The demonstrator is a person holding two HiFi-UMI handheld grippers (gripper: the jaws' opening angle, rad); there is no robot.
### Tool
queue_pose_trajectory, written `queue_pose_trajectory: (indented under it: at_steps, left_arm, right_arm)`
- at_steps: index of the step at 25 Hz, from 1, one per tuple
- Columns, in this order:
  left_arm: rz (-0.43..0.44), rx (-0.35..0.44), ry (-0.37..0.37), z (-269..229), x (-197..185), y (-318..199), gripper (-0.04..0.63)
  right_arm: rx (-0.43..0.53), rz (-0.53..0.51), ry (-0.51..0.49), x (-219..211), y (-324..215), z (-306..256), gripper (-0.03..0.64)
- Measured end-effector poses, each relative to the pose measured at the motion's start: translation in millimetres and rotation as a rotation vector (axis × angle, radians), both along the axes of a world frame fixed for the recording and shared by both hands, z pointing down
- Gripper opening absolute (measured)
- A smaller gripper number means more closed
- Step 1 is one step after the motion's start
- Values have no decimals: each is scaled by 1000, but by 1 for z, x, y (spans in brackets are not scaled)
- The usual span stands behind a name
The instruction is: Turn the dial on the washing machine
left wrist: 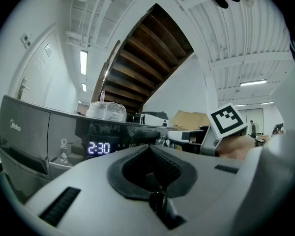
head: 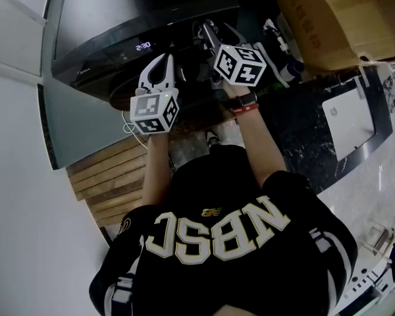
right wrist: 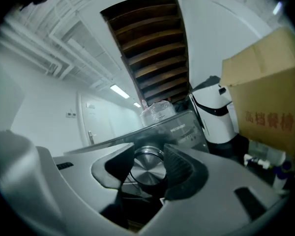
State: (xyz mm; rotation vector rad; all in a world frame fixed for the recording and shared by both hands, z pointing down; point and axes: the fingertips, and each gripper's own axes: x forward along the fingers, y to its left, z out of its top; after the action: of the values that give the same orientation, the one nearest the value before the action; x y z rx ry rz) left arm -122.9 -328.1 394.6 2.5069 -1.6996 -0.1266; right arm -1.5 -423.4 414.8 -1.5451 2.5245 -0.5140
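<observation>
The dark washing machine [head: 105, 25] fills the top of the head view, its display [head: 143, 46] lit with 2:30. In the right gripper view the round silver dial [right wrist: 146, 170] sits between the two dark pads, which touch its rim on both sides, so my right gripper [right wrist: 148, 162] is shut on it. From the head view my right gripper [head: 207, 35] reaches into the panel and hides the dial. My left gripper [head: 163, 59] hovers just in front of the display [left wrist: 98, 148], its fingers together and holding nothing.
A cardboard box [head: 342, 18] stands to the right of the machine, with a white appliance [right wrist: 216, 114] beside it. A white flat device [head: 347, 120] lies on the dark marble counter. Wooden planks [head: 112, 176] lie at lower left. A plastic-wrapped bundle [left wrist: 105, 111] rests on top of the machine.
</observation>
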Motion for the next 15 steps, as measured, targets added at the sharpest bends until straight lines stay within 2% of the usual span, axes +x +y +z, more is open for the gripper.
queue_pose_trajectory:
  at_steps: [2,4,15]
  left_arm:
    - [-1,-3,1,1,0,2,15]
    - [-4,-4,1,2,-1,3,15]
    - [-27,14,-9,-10,-7,7,15]
  right_arm:
    - [-41,13,-118,6,0,-2,190]
    - [-58,19,-162,9,0,-4,190]
    - [-33,-5,-42,7,1,-9,173]
